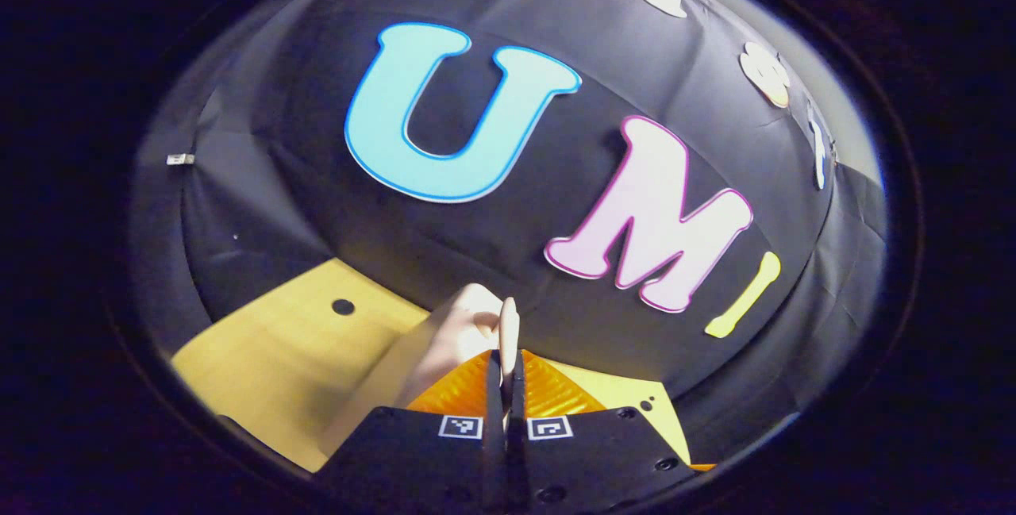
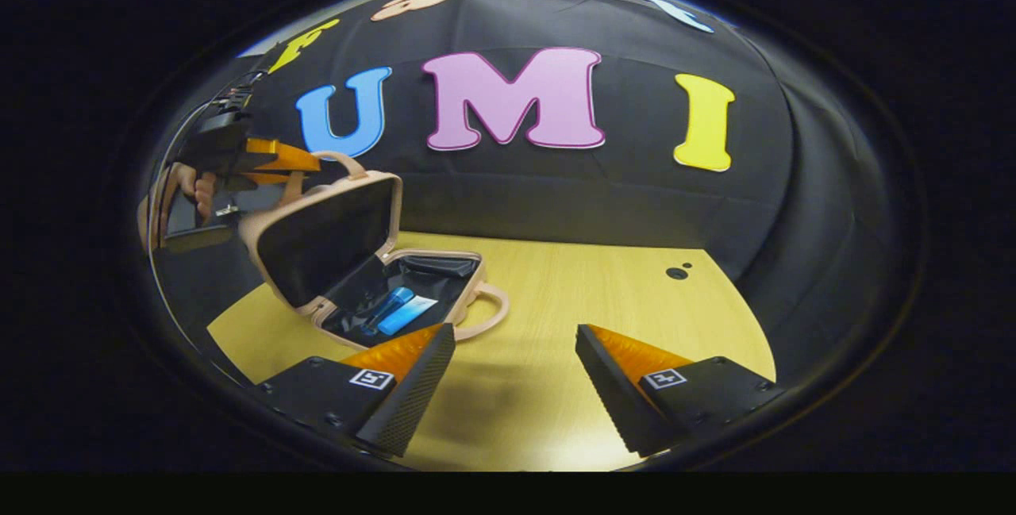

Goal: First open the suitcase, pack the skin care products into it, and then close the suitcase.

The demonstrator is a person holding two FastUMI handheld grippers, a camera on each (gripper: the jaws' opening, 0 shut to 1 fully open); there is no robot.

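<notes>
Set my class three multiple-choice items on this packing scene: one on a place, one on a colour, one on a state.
1. Where do the tubes lie?
A. Inside the case
B. On the table beside the case
C. Between the right gripper's fingers

2. What colour are the tubes?
A. Red
B. Blue
C. Green

3. How does the lid stand?
A. Shut flat
C. Taken off
B. Raised, with the left gripper pinching its edge

Answers: 1 A, they rest in the dark lined bottom half; 2 B, both look blue; 3 B, it tilts up over the case, and the right gripper hangs open above the table.
</notes>
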